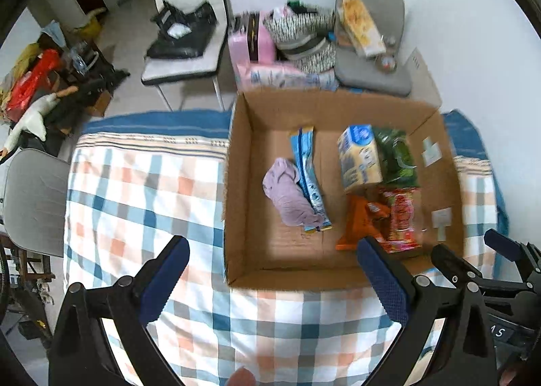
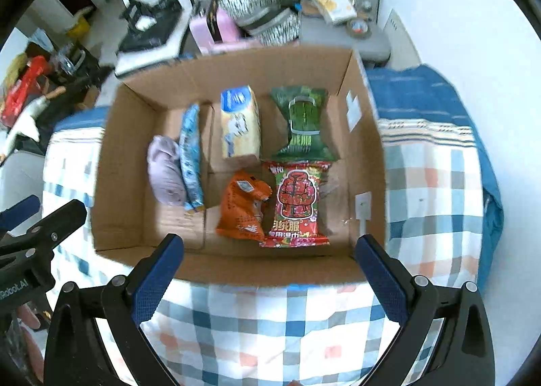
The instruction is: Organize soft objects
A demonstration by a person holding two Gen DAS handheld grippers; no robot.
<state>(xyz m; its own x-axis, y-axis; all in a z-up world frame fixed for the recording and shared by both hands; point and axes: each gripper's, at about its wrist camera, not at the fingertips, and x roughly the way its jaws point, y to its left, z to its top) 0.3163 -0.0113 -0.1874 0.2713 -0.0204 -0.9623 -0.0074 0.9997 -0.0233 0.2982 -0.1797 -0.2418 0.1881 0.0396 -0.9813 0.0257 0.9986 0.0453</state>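
Note:
An open cardboard box (image 1: pixel 236 183) (image 2: pixel 111 162) sits on a checked cloth. Inside lie a lilac cloth (image 1: pixel 287 196) (image 2: pixel 165 173), a long blue packet (image 1: pixel 309 179) (image 2: pixel 190 152), a yellow-and-blue tissue pack (image 1: pixel 360 156) (image 2: pixel 240 122), a green pack (image 1: pixel 397 156) (image 2: pixel 302 122), an orange pouch (image 1: pixel 360 220) (image 2: pixel 241 206) and a red pack (image 1: pixel 402 220) (image 2: pixel 296 203). My left gripper (image 1: pixel 274 281) is open and empty, above the cloth at the box's near-left corner. My right gripper (image 2: pixel 268 274) is open and empty, above the box's near wall. It also shows in the left wrist view (image 1: pixel 473 250).
The checked cloth (image 1: pixel 142 189) (image 2: pixel 436 183) covers the surface, with a blue border at the far edge. Behind the box stand a white chair (image 1: pixel 189 24) holding black gear, a grey chair (image 1: pixel 372 41) with a yellow package, pink packs and striped fabric. Clutter lies on the floor at left.

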